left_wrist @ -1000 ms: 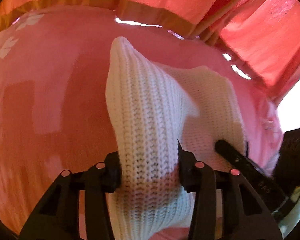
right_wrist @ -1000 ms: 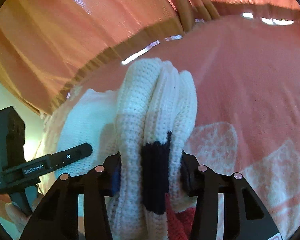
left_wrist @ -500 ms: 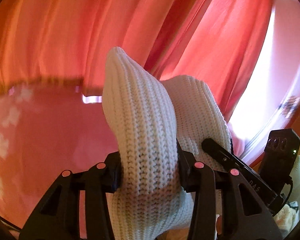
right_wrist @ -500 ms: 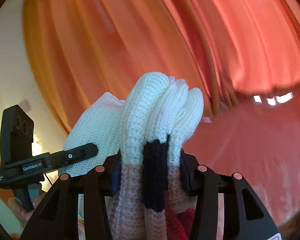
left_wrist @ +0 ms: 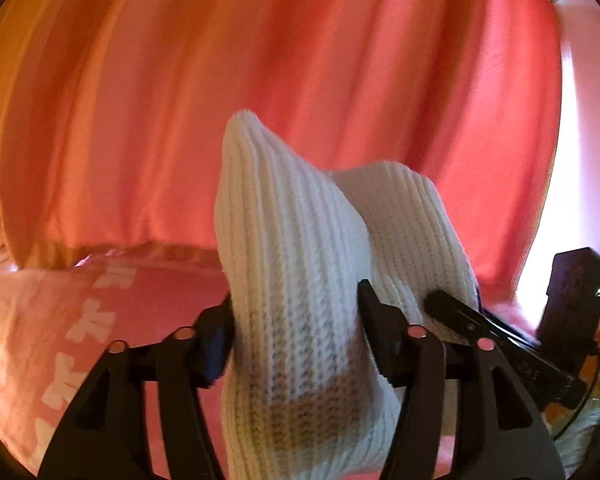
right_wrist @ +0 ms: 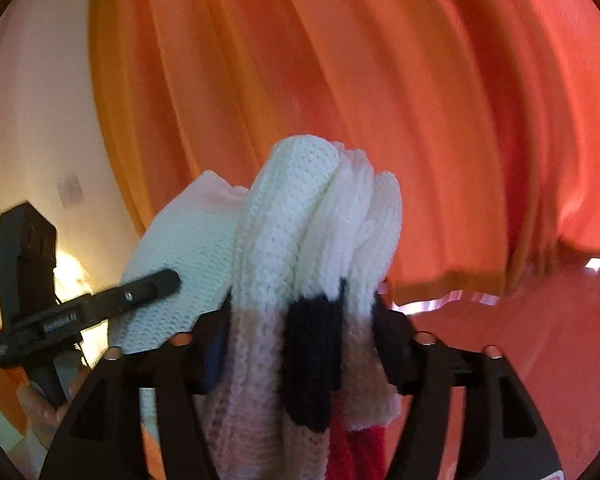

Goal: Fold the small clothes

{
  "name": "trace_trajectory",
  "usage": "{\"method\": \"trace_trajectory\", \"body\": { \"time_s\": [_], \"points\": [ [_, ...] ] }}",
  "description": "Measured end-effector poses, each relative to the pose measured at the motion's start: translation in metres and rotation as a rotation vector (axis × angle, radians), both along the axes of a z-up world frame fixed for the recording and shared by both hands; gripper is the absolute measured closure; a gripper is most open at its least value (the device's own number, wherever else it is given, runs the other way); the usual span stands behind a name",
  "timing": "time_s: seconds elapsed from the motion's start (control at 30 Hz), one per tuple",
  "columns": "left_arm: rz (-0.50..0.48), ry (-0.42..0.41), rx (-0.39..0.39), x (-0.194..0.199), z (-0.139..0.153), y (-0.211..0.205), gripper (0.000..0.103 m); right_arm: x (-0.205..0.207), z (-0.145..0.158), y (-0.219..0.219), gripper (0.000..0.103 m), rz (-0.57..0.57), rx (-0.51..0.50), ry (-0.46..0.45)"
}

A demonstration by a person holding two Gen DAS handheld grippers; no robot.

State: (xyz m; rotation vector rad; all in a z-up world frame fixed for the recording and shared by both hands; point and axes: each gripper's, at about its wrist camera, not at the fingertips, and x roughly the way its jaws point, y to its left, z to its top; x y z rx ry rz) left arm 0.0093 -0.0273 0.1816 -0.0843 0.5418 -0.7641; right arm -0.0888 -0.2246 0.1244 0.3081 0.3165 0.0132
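A small white knitted garment (left_wrist: 292, 264) with navy and red patches (right_wrist: 312, 356) is held up in the air between both grippers. My left gripper (left_wrist: 296, 312) is shut on a bunched white edge of it. My right gripper (right_wrist: 304, 316) is shut on another bunched edge, where the navy and red parts show. Each gripper shows in the other's view: the right one (left_wrist: 500, 336) at the right of the left wrist view, the left one (right_wrist: 88, 308) at the left of the right wrist view. The rest of the garment hangs below, out of sight.
An orange-red curtain (left_wrist: 300, 80) fills the background close ahead. A pink bedspread with white bows (left_wrist: 84, 320) lies below at the left. A pale wall (right_wrist: 32, 120) and a bright window strip (left_wrist: 580, 160) flank the curtain.
Both grippers have lifted the garment off the pink bedspread and tilted up. The views now face the curtain, with the bed low in the frame. Both grips are unchanged.
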Motion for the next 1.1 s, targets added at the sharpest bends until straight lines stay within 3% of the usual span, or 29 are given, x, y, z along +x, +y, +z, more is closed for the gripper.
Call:
{"method": "trace_trajectory", "body": {
  "time_s": [0.07, 0.13, 0.2, 0.27, 0.37, 0.43, 0.57, 0.63, 0.67, 0.7, 0.8, 0.83, 0.9, 0.97, 1.03, 1.1],
  "points": [
    [0.109, 0.105, 0.074, 0.049, -0.067, -0.001, 0.026, 0.036, -0.052, -0.014, 0.036, -0.070, -0.023, 0.150],
    [0.184, 0.215, 0.148, 0.080, -0.118, 0.003, 0.028, 0.049, -0.095, -0.028, 0.039, -0.115, 0.006, 0.270],
    [0.239, 0.333, 0.201, 0.098, -0.153, 0.017, 0.033, 0.043, -0.111, -0.030, 0.039, -0.104, 0.045, 0.272],
    [0.236, 0.410, 0.182, 0.102, -0.160, 0.031, 0.032, 0.044, -0.114, -0.026, 0.039, -0.093, 0.029, 0.299],
    [0.218, 0.411, 0.154, 0.091, -0.163, 0.042, 0.024, 0.041, -0.118, -0.015, 0.026, -0.073, 0.010, 0.326],
    [0.208, 0.447, 0.158, 0.089, -0.171, 0.040, 0.021, 0.048, -0.127, -0.009, 0.025, -0.091, 0.005, 0.386],
    [0.143, 0.567, 0.147, 0.094, -0.200, 0.028, 0.021, 0.070, -0.141, -0.016, 0.026, -0.057, 0.103, 0.435],
    [0.119, 0.576, 0.192, 0.088, -0.210, 0.019, 0.022, 0.079, -0.156, -0.015, 0.048, -0.013, 0.140, 0.473],
    [0.106, 0.579, 0.226, 0.084, -0.216, 0.013, 0.030, 0.083, -0.162, -0.013, 0.080, 0.008, 0.150, 0.497],
    [0.081, 0.585, 0.263, 0.083, -0.222, 0.005, 0.047, 0.086, -0.166, -0.011, 0.083, 0.016, 0.146, 0.517],
    [0.087, 0.554, 0.302, 0.079, -0.220, 0.000, 0.064, 0.074, -0.144, -0.006, 0.099, 0.019, 0.102, 0.422],
    [0.083, 0.548, 0.293, 0.081, -0.218, 0.000, 0.065, 0.064, -0.127, -0.005, 0.099, 0.007, 0.067, 0.353],
    [0.077, 0.541, 0.280, 0.083, -0.215, 0.002, 0.066, 0.059, -0.123, -0.014, 0.099, -0.024, 0.054, 0.341],
    [0.083, 0.565, 0.297, 0.086, -0.223, 0.001, 0.062, 0.069, -0.162, -0.034, 0.099, -0.069, 0.116, 0.505],
    [0.085, 0.583, 0.295, 0.086, -0.226, -0.001, 0.054, 0.069, -0.182, -0.045, 0.091, -0.074, 0.207, 0.553],
    [0.091, 0.573, 0.264, 0.087, -0.221, 0.001, 0.040, 0.065, -0.164, -0.046, 0.060, -0.082, 0.183, 0.502]
  ]
}}
